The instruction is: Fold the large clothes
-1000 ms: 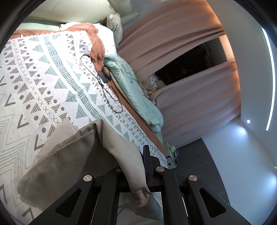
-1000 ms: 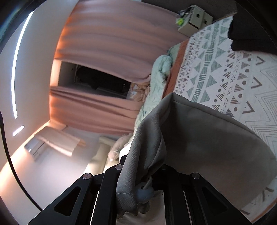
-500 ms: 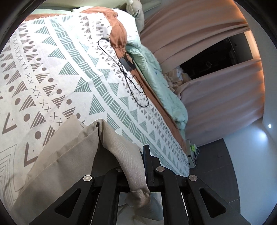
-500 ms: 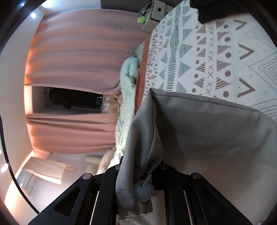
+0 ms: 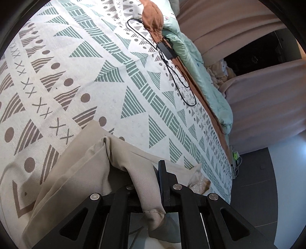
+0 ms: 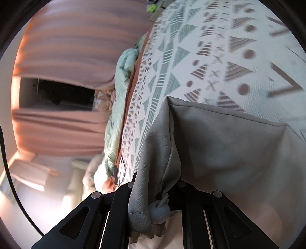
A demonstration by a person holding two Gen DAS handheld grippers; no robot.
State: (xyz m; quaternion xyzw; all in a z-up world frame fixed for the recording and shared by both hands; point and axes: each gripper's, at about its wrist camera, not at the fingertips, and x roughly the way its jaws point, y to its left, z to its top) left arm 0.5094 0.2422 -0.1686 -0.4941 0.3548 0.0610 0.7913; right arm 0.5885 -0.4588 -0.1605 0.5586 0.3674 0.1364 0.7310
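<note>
Beige fabric of a large garment [image 5: 80,172] is being held at two corners, one pinched in the left gripper [image 5: 153,183] and one, beside a cord stopper [image 6: 159,210], in the right gripper [image 6: 155,189], whose jaws have just been easing apart with cloth between them. Ahead of both grippers, the garment is being draped onto the patterned bedspread [image 5: 118,80], its held edge spanning between them, neither hand nearer.

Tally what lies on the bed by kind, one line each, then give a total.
Beige garment, held up at its edge by both grippers: 1
Patterned bedspread: 1
Mint green quilt along the bed's edge: 1
Rust-orange cloth: 1
Black adapter with its cable: 1
Total: 5
</note>
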